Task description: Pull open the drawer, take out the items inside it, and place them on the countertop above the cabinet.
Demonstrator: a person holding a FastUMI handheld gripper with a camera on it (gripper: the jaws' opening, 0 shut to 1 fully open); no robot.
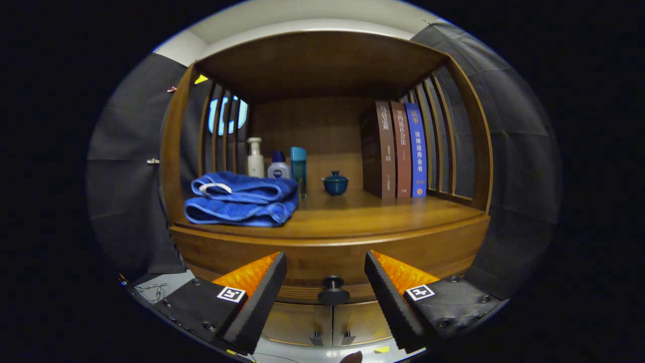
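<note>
Wooden cabinet (330, 242) straight ahead, with an open shelf compartment above, slatted at both sides. Countertop (363, 214) glossy, bare across the front right part. Drawer (312, 262) under the countertop edge, front flush with the cabinet, closed; contents hidden. Below it, two small cabinet doors (302, 322), handles side by side at the middle seam.

On the countertop's left, folded blue towel (241, 199), a white loop lying on top. At the right, three upright books (398, 149), two brown and one blue, pressed side by side against the slats. Behind the towel, at the back wall, white pump bottle (255, 158), beside it a squat white bottle with blue cap (278, 166), then a tall teal bottle (298, 169) touching the towel's right end. Between the bottles and books, standing apart, small dark-blue lidded cup (335, 183).

Gripper (326, 290) level with the drawer front, fingers spread wide, pinching nothing. Round dark drawer knob (333, 291) between the two fingertips, clear gaps on either side, touching neither.
</note>
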